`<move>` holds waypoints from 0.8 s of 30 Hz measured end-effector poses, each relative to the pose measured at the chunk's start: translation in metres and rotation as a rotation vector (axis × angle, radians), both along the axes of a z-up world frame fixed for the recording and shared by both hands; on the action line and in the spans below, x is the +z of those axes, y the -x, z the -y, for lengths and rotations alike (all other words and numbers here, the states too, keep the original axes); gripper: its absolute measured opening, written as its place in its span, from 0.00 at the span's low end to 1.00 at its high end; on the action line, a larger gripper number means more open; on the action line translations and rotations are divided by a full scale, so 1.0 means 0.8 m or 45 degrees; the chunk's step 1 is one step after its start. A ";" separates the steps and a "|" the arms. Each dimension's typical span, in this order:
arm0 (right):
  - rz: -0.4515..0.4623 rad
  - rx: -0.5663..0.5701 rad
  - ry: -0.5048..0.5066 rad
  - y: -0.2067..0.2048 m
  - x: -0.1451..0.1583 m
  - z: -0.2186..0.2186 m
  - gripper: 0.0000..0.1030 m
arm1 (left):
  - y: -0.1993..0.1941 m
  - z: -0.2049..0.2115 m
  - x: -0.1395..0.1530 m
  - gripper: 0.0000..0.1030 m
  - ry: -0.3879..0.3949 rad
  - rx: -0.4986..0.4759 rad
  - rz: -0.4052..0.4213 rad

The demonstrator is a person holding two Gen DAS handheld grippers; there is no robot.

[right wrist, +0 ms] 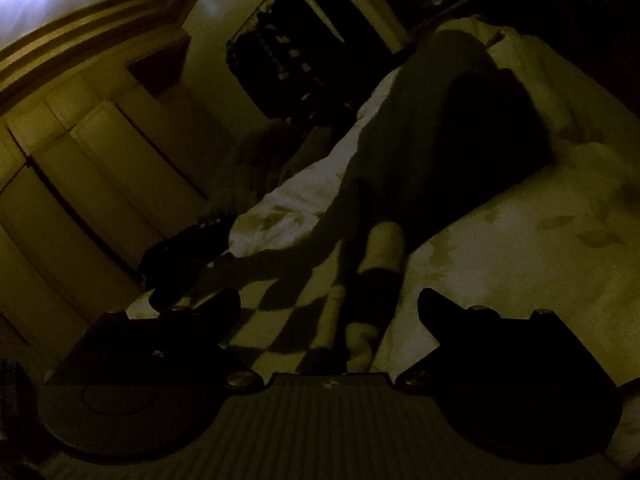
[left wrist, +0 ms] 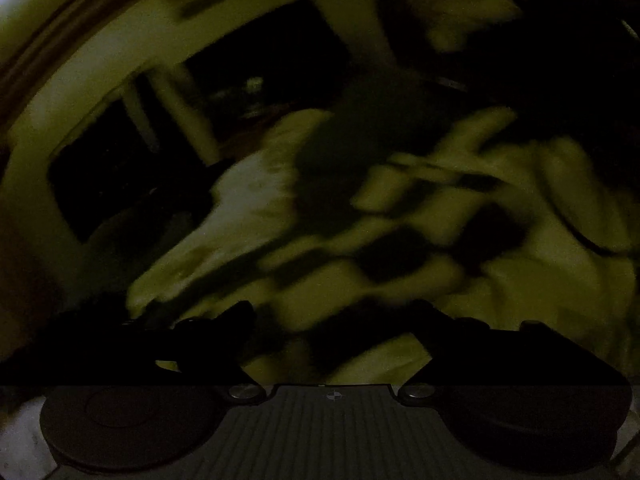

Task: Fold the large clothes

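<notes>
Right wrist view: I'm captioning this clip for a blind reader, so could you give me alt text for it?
The right gripper hangs with open jaws, empty, over a dark-and-light checkered cloth lying on a pale bed cover. A dark garment stretches across the bed beyond it, and wardrobe doors stand at the left in the dim, tilted room.

checkered cloth – dark-and-pale squares | spread flat on bed – under dark garment

Both wrist cameras look forward, low and close, sharing the checkered cloth on the bed.
</notes>
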State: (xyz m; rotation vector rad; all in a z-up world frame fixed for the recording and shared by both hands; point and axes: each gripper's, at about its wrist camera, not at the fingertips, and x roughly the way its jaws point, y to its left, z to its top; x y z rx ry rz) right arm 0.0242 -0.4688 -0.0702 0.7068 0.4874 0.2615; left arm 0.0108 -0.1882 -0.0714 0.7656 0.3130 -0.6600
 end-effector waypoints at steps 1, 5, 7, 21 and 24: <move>-0.001 0.006 -0.005 0.000 -0.001 0.000 0.94 | 0.003 0.012 -0.008 1.00 -0.041 -0.036 0.011; 0.007 0.016 -0.037 0.003 -0.004 0.007 0.94 | 0.013 0.050 -0.019 1.00 -0.075 -0.128 0.063; 0.005 0.016 -0.045 0.002 -0.006 0.007 0.94 | 0.006 0.069 -0.020 1.00 -0.068 -0.130 0.045; -0.011 0.028 -0.099 -0.001 -0.015 0.016 0.96 | -0.016 0.122 -0.015 1.00 0.104 -0.061 -0.137; -0.012 0.035 -0.096 -0.007 -0.015 0.014 0.96 | -0.010 0.119 -0.011 0.98 0.123 -0.051 -0.166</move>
